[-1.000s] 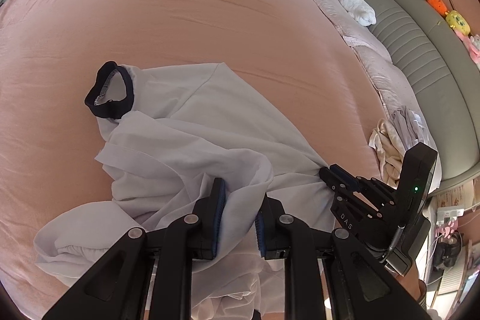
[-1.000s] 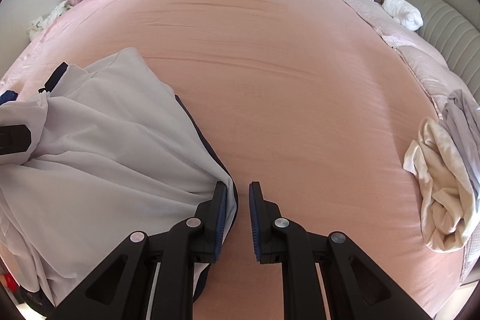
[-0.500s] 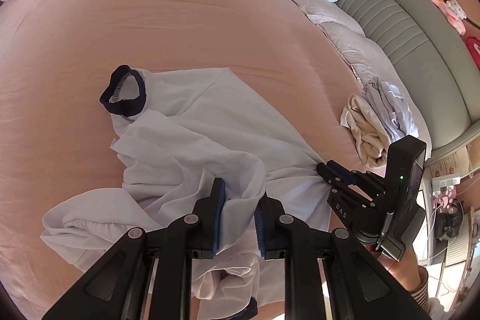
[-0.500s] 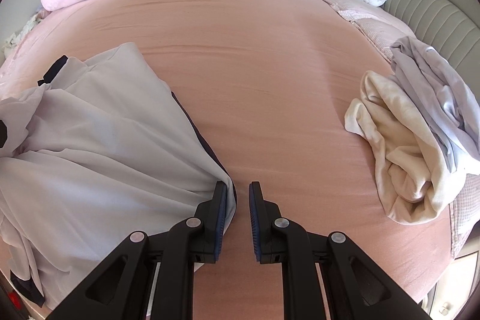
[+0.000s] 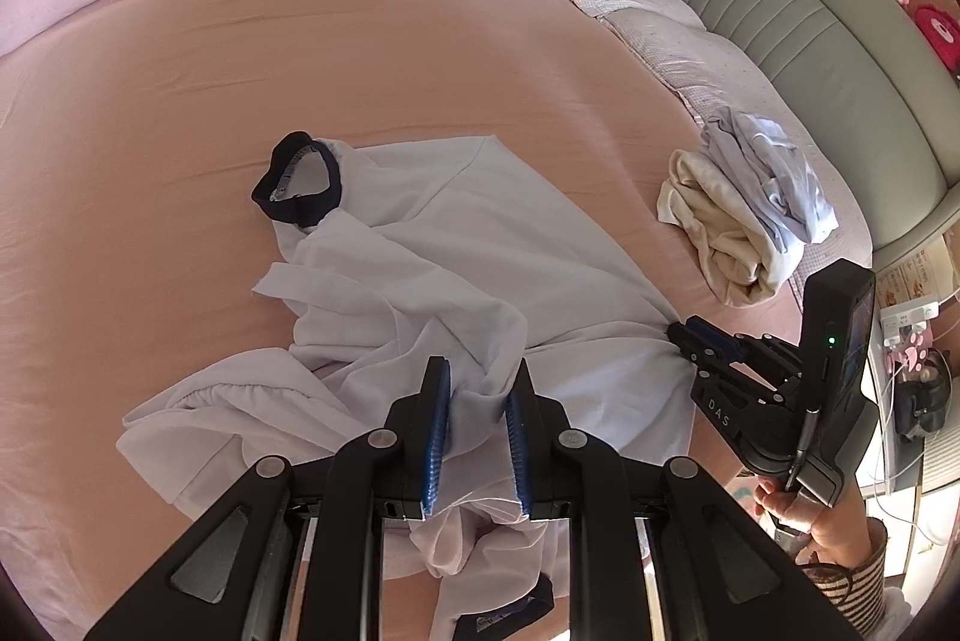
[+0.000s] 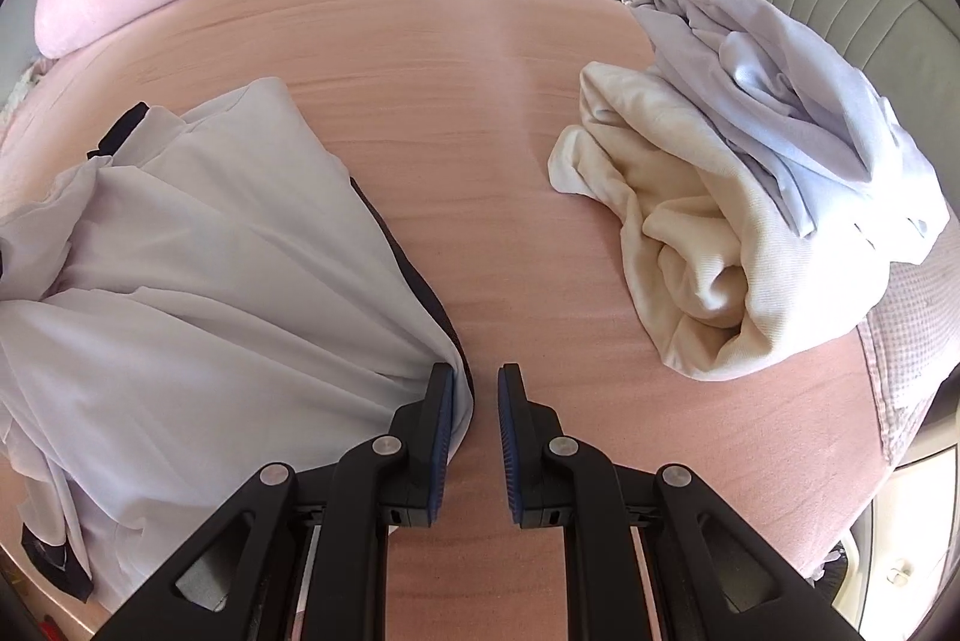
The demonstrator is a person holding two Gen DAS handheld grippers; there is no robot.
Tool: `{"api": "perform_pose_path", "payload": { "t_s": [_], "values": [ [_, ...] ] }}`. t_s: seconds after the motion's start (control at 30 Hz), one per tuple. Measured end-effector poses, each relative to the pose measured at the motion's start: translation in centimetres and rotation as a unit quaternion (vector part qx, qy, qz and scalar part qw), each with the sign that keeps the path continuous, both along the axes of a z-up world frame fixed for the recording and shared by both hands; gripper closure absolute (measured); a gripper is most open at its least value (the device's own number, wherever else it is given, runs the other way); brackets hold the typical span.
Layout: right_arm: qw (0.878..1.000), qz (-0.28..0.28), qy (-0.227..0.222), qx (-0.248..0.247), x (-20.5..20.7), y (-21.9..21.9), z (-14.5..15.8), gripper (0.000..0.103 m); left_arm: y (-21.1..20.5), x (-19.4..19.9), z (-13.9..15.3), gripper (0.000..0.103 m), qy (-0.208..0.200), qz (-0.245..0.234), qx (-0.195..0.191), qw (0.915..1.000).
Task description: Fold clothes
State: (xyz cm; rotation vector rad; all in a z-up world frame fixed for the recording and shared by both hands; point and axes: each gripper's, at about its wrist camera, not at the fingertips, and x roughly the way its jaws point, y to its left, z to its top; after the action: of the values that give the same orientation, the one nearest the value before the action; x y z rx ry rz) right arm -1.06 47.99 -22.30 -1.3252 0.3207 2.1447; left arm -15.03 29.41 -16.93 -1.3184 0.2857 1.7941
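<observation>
White cloth with a navy collar (image 5: 297, 188): the shirt (image 5: 480, 245) is spread rumpled on the pink bed sheet (image 5: 300, 41), near its front edge, collar end laid away from the person. Long axis is judged to run from collar to hem, roughly toward the grippers, skewed a little to the left at the far end. One sleeve is seen bunched at the near left.

Left gripper (image 5: 477, 419): jaws part-closed with a fold of the shirt's lower cloth gathered between the blue pads; the cloth is held, though not tightly pinched as far as can be seen.

Right gripper (image 6: 474, 425): narrow gap between the jaws, the shirt's right hem edge pressed against the left pad; from the left wrist view the tips are closed on that corner.

Step in hand is judged to be a spreading of the hem. Both corners should be drawn apart evenly and kept low over the sheet, so that the body is flattened without the collar being dragged.

A crumpled cream and lilac pile (image 6: 750, 197) is lying well apart to the right
</observation>
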Motion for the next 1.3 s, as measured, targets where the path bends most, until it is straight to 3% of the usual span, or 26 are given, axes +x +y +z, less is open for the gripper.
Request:
{"api": "perform_pose_path", "payload": {
  "t_s": [0.23, 0.27, 0.3, 0.37, 0.43, 0.5, 0.8, 1.0, 1.13, 1.3],
  "values": [
    [0.999, -0.011, 0.01, -0.041, -0.5, 0.2, -0.1, 0.085, -3.0, -2.4, -0.1, 0.082, -0.024, 0.043, -0.02, 0.9986],
    [0.999, -0.013, 0.011, -0.047, -0.7, 0.2, -0.1, 0.082, -3.5, -2.7, -0.1, 0.072, -0.022, 0.052, -0.026, 0.9981],
    [0.999, -0.013, 0.013, -0.05, -0.8, 0.2, 0.1, 0.077, -4.0, -3.0, -0.1, 0.053, -0.02, 0.062, -0.028, 0.9975],
    [0.998, -0.012, 0.017, -0.056, -1.0, 0.0, 0.3, 0.063, -5.1, -3.7, -0.1, 0.038, -0.013, 0.084, -0.029, 0.996],
    [0.997, -0.01, 0.03, -0.065, -0.8, -0.2, 0.7, 0.046, -6.3, -4.5, -0.3, 0.038, -0.023, 0.099, -0.028, 0.9944],
    [0.995, -0.006, 0.053, -0.079, -0.8, 0.2, 1.0, 0.041, -7.3, -5.1, -0.6, 0.038, -0.039, 0.113, -0.027, 0.9924],
    [0.992, -0.003, 0.072, -0.1, -0.7, -0.1, 1.5, 0.037, -8.4, -5.0, -2.0, 0.036, -0.046, 0.118, -0.033, 0.9914],
    [0.988, -0.005, 0.09, -0.127, -0.7, -0.1, 2.6, 0.036, -5.9, -2.7, -2.3, 0.036, 0.009, 0.059, -0.046, 0.9971],
    [0.98, 0.013, 0.119, -0.157, -0.7, -1.2, 4.2, 0.026, -4.6, -1.7, -2.2, 0.036, 0.04, 0.034, -0.05, 0.9974],
    [0.979, 0.057, 0.104, -0.164, -2.9, -3.9, 4.6, 0.026, -4.9, -1.7, -2.4, 0.036, 0.052, 0.023, -0.053, 0.997]
  ]
}}
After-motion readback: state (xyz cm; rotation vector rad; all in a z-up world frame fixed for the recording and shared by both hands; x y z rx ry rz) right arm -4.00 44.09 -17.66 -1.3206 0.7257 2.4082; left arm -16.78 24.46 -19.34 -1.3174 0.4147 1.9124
